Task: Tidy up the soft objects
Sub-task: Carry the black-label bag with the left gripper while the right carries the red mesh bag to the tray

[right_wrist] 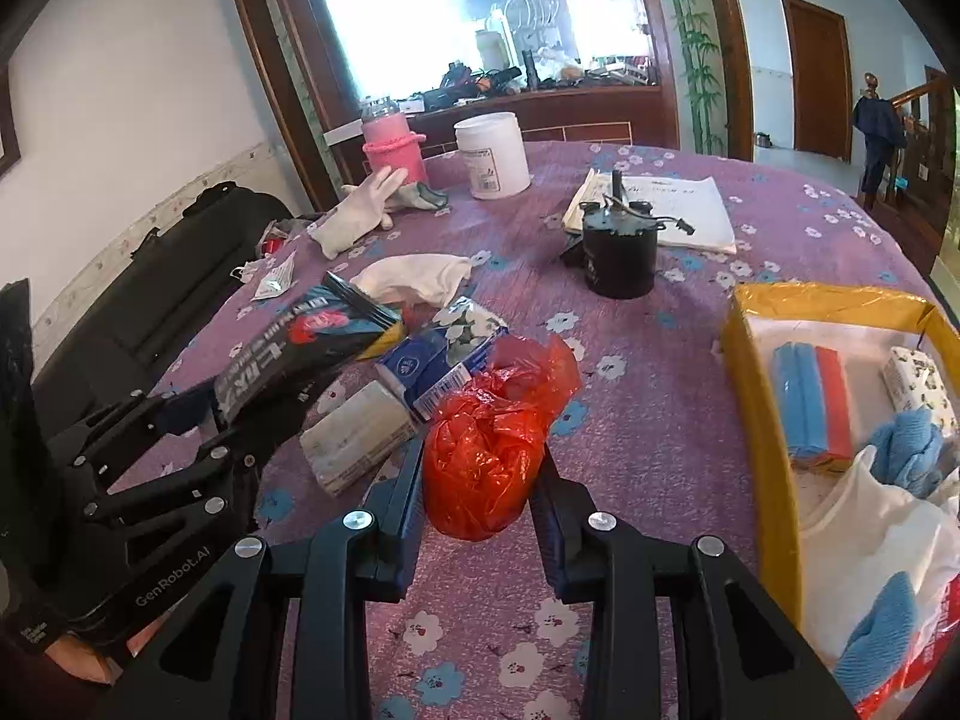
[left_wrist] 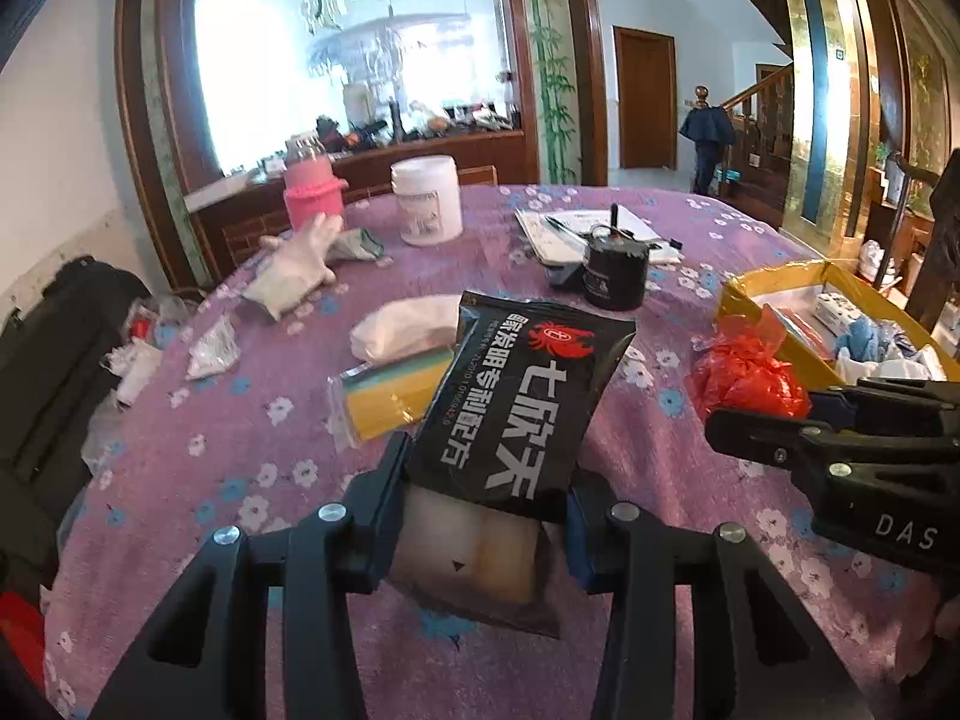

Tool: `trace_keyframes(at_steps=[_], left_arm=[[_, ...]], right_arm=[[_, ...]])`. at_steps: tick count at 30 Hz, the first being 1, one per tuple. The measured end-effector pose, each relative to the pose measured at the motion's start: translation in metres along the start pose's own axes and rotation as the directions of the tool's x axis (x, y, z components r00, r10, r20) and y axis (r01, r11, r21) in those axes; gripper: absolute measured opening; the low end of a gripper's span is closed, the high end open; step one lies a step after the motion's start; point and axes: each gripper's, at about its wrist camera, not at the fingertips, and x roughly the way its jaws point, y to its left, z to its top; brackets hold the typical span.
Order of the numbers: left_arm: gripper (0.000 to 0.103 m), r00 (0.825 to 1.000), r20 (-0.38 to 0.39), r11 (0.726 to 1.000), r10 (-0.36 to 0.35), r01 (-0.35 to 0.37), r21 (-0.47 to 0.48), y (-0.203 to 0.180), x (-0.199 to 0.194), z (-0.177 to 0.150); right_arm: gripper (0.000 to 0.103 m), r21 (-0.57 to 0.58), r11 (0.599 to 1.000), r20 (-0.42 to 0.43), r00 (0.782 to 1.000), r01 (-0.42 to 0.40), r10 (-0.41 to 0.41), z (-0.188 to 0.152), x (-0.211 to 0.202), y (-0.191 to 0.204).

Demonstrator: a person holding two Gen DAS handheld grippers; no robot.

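1. Two grippers are in play over the purple flowered tablecloth (right_wrist: 660, 360), one in each hand.
2. One black packet (left_wrist: 516, 396) with white lettering and a red crab mark sits clamped in the left gripper (left_wrist: 486, 516), lifted clear of the cloth and tilted; the right wrist view shows the same packet (right_wrist: 306, 342) sticking out from that gripper at the left.
3. One red plastic bag (right_wrist: 492, 444), crumpled into a ball, sits between the right gripper's (right_wrist: 477, 504) fingers, and both pads press against its sides, so the jaws are closed on it.
4. One yellow box (right_wrist: 756, 420) stands at the right, near the red bag. Inside it I count one stack of blue and red cloths (right_wrist: 816, 408), one patterned tissue pack (right_wrist: 918, 384), one crumpled blue cloth (right_wrist: 906, 450), and one white plastic bag (right_wrist: 870, 546) at the near end.
5. On the cloth left of the red bag: one blue tissue pack (right_wrist: 426, 372), one pale wrapped pack (right_wrist: 354, 438) just beside it, one white cloth (right_wrist: 414, 282) farther back.
6. One yellow-and-green sponge pack (left_wrist: 384, 402) lies behind the black packet.
7. Far side: one white glove (right_wrist: 360, 210), one pink bottle (right_wrist: 390, 150), one white tub (right_wrist: 492, 156), one black can (right_wrist: 618, 258), one sheaf of papers (right_wrist: 678, 204).
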Motion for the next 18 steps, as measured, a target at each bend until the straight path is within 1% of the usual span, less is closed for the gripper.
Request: trace_keyframes(at_steps=[3,5,7,10,12,14,16,18], left_arm=[[0.043,0.998,0.039,0.999,0.049,-0.049,0.010,-0.001,-0.004,0.000],[0.043,0.994,0.072,0.996,0.083,-0.084,0.010,0.000,-0.008,0.001],[0.043,0.990,0.092,0.995,0.102,-0.103,0.006,0.002,-0.011,0.002],[0.043,0.983,0.132,0.991,0.131,-0.132,-0.007,0.005,-0.017,0.004],[0.043,0.978,0.152,0.989,0.145,-0.145,-0.014,0.006,-0.021,0.005],[0.043,0.974,0.171,0.989,0.150,-0.148,-0.026,0.007,-0.026,0.005],[0.043,0.972,0.180,0.989,0.148,-0.144,-0.037,0.009,-0.029,0.005],[0.043,0.972,0.183,0.989,0.147,-0.141,-0.044,0.011,-0.030,0.006]], right_arm=[[0.035,-0.011,1.000,0.011,1.000,-0.005,0.006,0.000,-0.002,0.004],[0.035,-0.037,0.999,0.025,1.000,0.016,-0.015,0.000,-0.004,0.008],[0.035,-0.057,0.998,0.038,0.999,0.031,-0.029,-0.001,-0.006,0.012],[0.035,-0.078,0.997,0.062,0.998,0.027,-0.022,-0.001,-0.010,0.017],[0.035,-0.102,0.994,0.093,0.995,0.048,-0.038,-0.001,-0.015,0.022],[0.035,-0.134,0.988,0.145,0.988,0.078,-0.058,-0.002,-0.024,0.029],[0.035,-0.138,0.986,0.166,0.984,0.092,-0.068,-0.001,-0.028,0.031],[0.035,-0.129,0.988,0.168,0.984,0.085,-0.062,-0.001,-0.030,0.030]])
